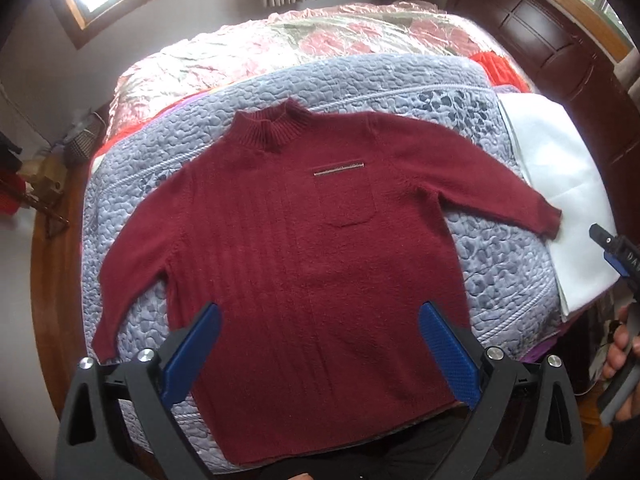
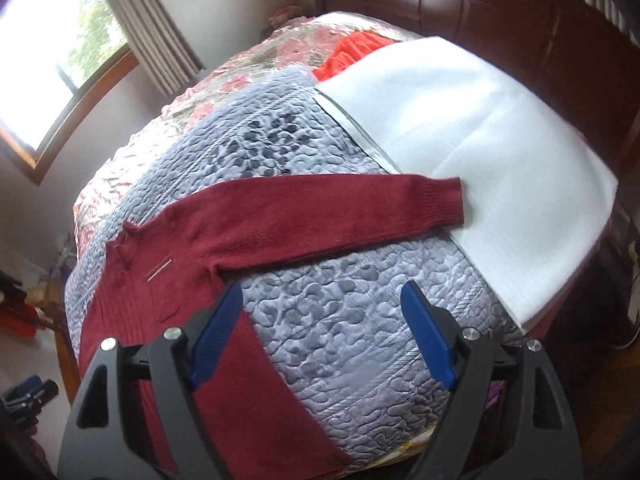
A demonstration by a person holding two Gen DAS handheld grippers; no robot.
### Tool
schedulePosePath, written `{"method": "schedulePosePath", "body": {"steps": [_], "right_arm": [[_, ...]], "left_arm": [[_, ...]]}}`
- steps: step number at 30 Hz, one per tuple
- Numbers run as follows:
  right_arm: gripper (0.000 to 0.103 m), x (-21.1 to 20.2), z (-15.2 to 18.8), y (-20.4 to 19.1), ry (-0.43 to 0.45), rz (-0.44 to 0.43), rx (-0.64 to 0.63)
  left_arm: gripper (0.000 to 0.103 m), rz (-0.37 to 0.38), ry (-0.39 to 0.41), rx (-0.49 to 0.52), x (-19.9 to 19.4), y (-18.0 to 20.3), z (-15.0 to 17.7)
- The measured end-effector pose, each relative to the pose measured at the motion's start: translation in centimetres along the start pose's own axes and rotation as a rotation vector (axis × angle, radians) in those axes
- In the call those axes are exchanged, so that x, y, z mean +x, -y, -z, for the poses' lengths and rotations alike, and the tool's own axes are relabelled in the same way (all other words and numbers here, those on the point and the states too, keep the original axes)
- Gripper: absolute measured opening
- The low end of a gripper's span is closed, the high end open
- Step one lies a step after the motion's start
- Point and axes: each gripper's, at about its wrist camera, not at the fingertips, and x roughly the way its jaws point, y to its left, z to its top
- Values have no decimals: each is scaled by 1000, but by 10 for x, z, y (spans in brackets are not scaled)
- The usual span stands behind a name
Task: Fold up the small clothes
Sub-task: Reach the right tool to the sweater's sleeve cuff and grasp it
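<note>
left wrist view first: the dark red knit sweater with a small chest pocket is spread flat, front up, on the grey-lavender quilted bedspread, collar at 12 o'clock, hem at 6, both sleeves splayed out to about 8 and 3. my left gripper hangs over the hem with its blue pads spread wide, nothing between them. the right sleeve cuff just reaches a white folded sheet.

right wrist view: my right gripper is wide open too, empty, sitting over bare quilt with the sweater's body edge at 9 o'clock. that sleeve stretches across from 9 to 2 o'clock, well apart from my fingers.

so i'd say folding hasn't begun, it's just laid out. next i reckon i need to reach up to the cuff, pinch it, and carry the sleeve over the chest, keeping the knit from bunching.
</note>
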Motion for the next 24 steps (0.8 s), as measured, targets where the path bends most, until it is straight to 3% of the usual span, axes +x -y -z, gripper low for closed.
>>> {"method": "schedulePosePath", "body": {"steps": [4,7,10,12,14,17,24], "right_arm": [[60,51,-13,80,-31,-72,253],[56,92,-15,136,-49,-143,459],[56,130,-10,178,-44,-226,660],[56,155,-4,200,-30,-323,803],[56,179,0,215,-26,-359,900],[56,205,3,226,-10,-381,976],[49,234,-10,228,36,-417,982]], "left_arm": [[99,17,-97,2,42,9,-9],[99,0,-86,-3,60,16,-19],[99,99,-114,-47,81,24,-29],[99,135,-155,-80,99,28,-32],[99,163,-200,-64,114,37,-36],[99,111,-202,-8,128,50,-44],[99,114,-160,11,136,55,-57]]}}
